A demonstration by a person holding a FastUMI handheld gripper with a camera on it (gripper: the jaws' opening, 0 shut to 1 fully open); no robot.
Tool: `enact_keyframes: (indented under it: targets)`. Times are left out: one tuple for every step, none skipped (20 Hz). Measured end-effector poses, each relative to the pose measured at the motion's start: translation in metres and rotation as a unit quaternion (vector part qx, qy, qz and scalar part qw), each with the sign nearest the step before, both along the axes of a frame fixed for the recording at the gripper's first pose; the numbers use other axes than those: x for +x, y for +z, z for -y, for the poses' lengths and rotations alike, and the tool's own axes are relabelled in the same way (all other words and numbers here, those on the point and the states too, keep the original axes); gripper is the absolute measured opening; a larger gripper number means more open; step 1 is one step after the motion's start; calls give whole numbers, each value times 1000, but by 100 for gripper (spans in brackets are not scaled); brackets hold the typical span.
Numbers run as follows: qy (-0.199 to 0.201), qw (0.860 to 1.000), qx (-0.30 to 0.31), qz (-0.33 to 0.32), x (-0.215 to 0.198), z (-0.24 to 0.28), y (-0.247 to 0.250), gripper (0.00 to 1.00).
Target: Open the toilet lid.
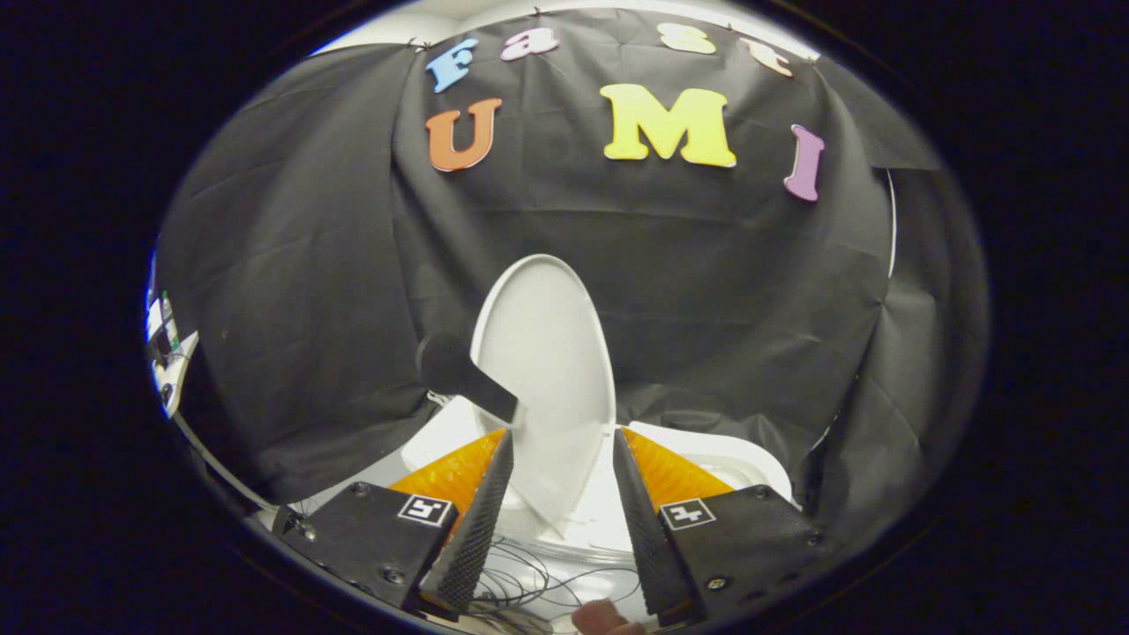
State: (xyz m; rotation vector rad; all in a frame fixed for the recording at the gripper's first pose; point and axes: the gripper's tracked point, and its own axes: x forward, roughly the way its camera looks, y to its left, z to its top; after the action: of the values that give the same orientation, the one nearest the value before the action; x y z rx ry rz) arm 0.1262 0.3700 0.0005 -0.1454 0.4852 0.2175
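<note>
Looking out from nearest to farthest, a fingertip (604, 617) of the person holding the tool peeks in closest of all, with thin black wires (547, 573) lying just past it. Next comes the gripper (563, 450), with its two dark ridged fingers (481, 520) spread wide apart and holding nothing. The toilet lid (547, 370) is the big thing to watch. It stands up tall between the finger tips and just past them, tipped back toward the black cloth wall (291, 291). It looks already lifted, so the job seems nearly done or done. The fingers do not press on the lid, though I cannot tell if one tip brushes its edge. A short black handle (463, 370) sticks out from the lid's left edge. Below the lid is the white toilet seat and rim (706, 454). The bowl is mostly hidden behind the lid and fingers, so I cannot tell what is inside it. What could go wrong? If the lid is not leaning back far enough, it may fall shut again with a bang. A bump from a finger or a snag on the handle could pull it forward too.
</note>
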Motion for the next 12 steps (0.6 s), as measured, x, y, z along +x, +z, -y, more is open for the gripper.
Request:
enact_keyframes:
  targets:
    - [-5,1000,4,-3,-3,9,-3,72]
    - [-10,1000,9,-7,-4,17,-6,72]
    - [-15,1000,12,-9,-5,25,-8,72]
    - [-20,1000,15,-9,-6,32,-10,72]
    - [-25,1000,16,-6,-8,38,-10,72]
    - [-25,1000,18,-2,-8,44,-9,72]
    - [-25,999,19,7,-10,49,-6,72]
    - [-23,999,19,17,-13,54,-2,72]
    - [-21,999,18,31,-16,60,2,72]
    - [-20,999,16,47,-20,67,7,72]
    - [-21,998,12,65,-26,78,11,72]
    - [-24,996,7,82,-31,90,14,72]
